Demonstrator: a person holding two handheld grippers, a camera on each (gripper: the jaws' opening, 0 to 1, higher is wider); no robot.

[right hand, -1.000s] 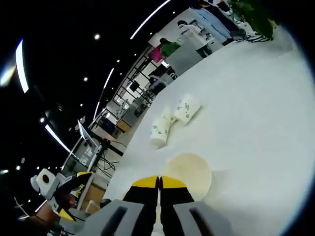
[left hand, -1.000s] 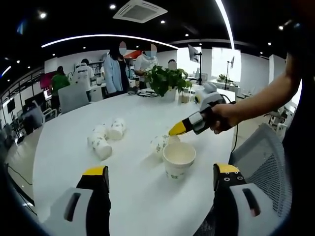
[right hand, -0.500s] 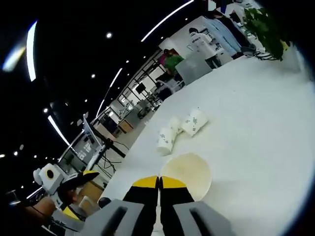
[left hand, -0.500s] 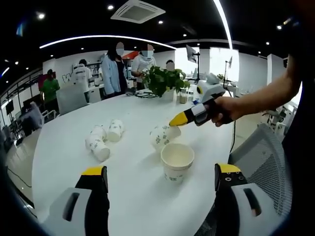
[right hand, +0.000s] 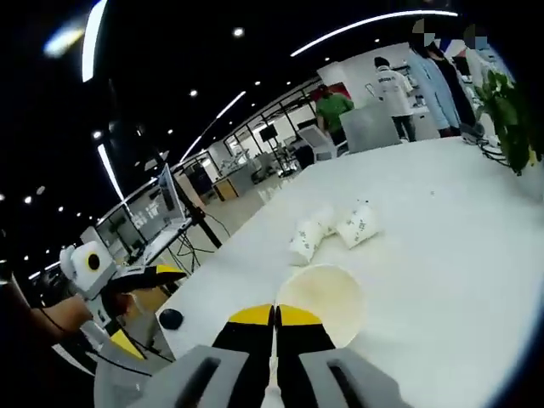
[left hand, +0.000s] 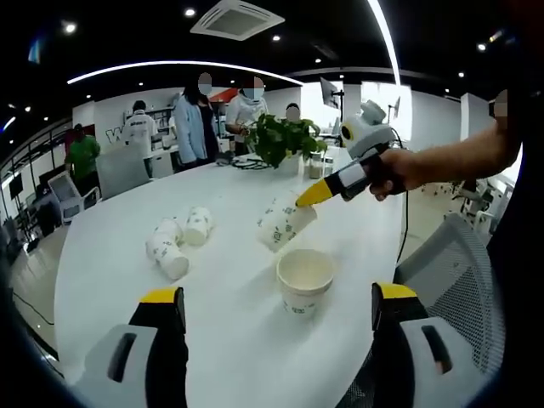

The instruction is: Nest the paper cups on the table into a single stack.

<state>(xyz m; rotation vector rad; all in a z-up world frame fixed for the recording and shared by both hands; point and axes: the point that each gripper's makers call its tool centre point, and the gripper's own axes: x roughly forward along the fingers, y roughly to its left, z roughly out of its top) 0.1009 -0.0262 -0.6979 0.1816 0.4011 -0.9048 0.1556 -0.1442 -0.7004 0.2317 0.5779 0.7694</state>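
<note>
Fingers of the right gripper (right hand: 274, 316) are pressed together on the rim of a paper cup, and that lifted cup (left hand: 283, 223) hangs tilted in the air, clear of the table (left hand: 221, 340), as the left gripper view shows. In the right gripper view the same cup's open mouth (right hand: 320, 302) sits just past the yellow tips. The right gripper (left hand: 311, 195) comes in from the right of the left gripper view, held by a hand (left hand: 393, 172).

Directly under the lifted cup stands an upright cup (left hand: 305, 281) with its mouth open upward, on the table between the left gripper's fingers. The left gripper (left hand: 276, 304) has its fingers (left hand: 161, 297) spread wide with nothing between them; in the right gripper view it shows at the lower left (right hand: 136, 293).

Farther off on the table, three more cups (left hand: 176, 241) lie on their sides close together. Beyond them are a potted plant (left hand: 286, 138) at the far edge of the table and several people (left hand: 191, 123) standing.
</note>
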